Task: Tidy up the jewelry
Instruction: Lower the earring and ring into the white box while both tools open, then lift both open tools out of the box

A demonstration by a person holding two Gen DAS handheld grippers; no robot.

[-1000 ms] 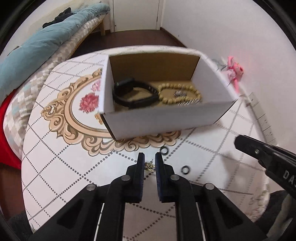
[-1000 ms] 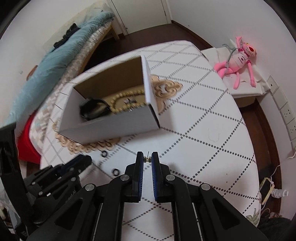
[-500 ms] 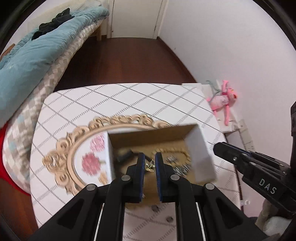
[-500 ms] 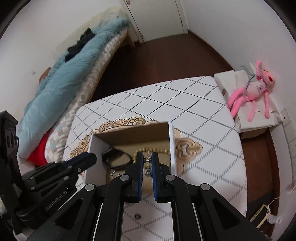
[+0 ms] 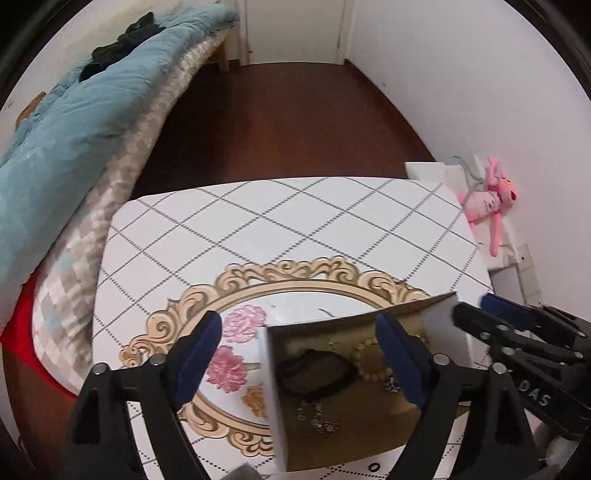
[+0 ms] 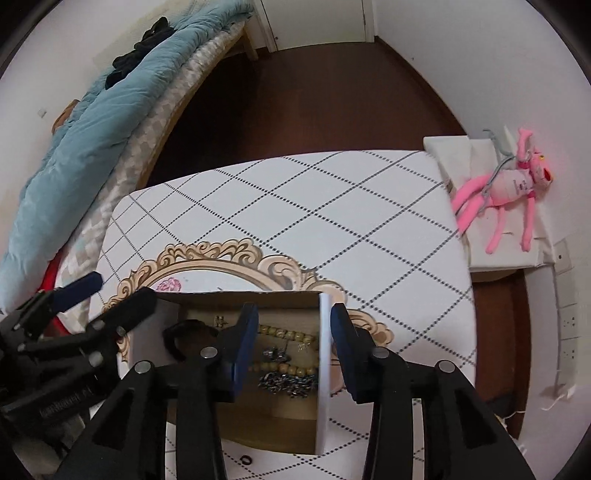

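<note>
Overhead — box rim, both hand-held grippers opening.

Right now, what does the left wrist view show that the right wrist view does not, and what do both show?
Only the left wrist view shows the two big pink flowers printed on the table. Only the right wrist view shows the wall sockets and the cable hanging below them. Both show the open box with the bead bracelet and black band inside, both grippers opening above it, and the pink toy.

A home bedroom, bed with a teal quilt along the wall, dark wooden floor, pink plush toy, white door.
</note>
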